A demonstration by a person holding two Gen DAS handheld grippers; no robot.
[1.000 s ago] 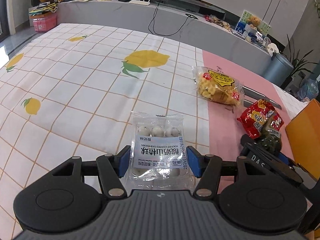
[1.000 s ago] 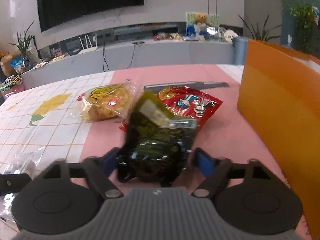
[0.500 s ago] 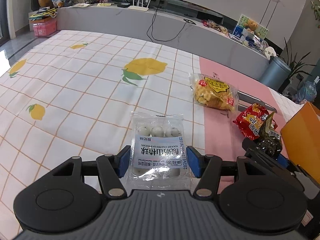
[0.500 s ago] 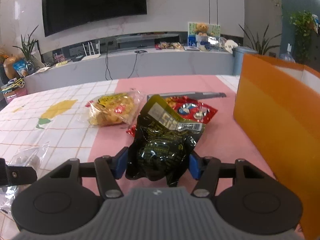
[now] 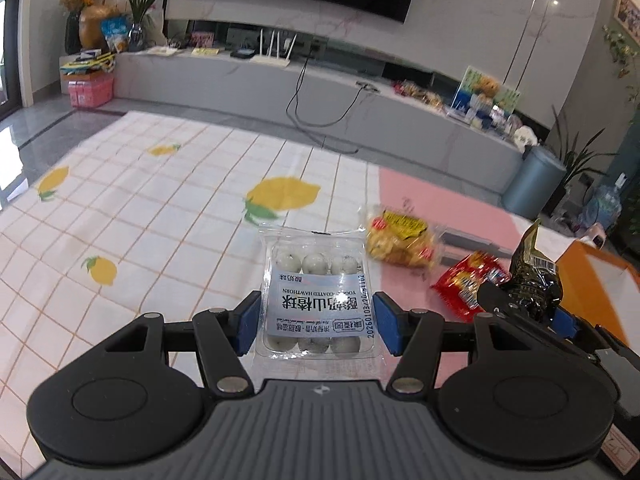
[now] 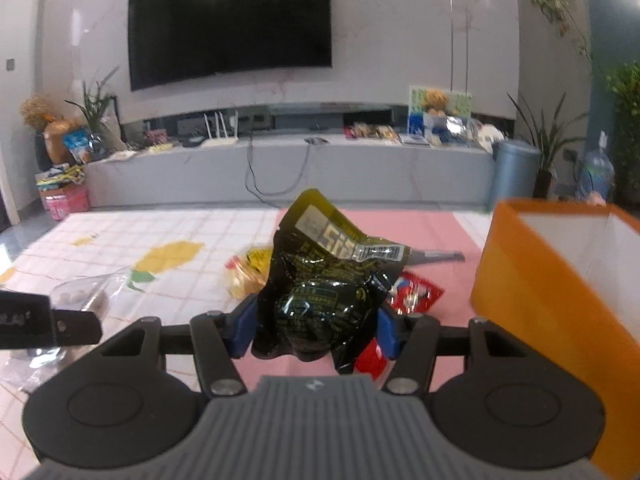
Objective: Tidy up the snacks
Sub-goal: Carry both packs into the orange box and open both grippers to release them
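The left gripper [image 5: 316,322] is clamped on the clear hawthorn-ball pack [image 5: 316,296], held between its fingers above the worktop [image 5: 160,216]. The right gripper [image 6: 314,328] pinches the dark green pouch [image 6: 320,300]. Carrying both to the orange box [image 6: 560,280], off the right fingers' right side, calls for steady grips, since the pouches look slippery.

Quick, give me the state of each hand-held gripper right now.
Left hand-held gripper: closed on the clear pack of yogurt-coated hawthorn balls.
Right hand-held gripper: closed on the dark green snack pouch.
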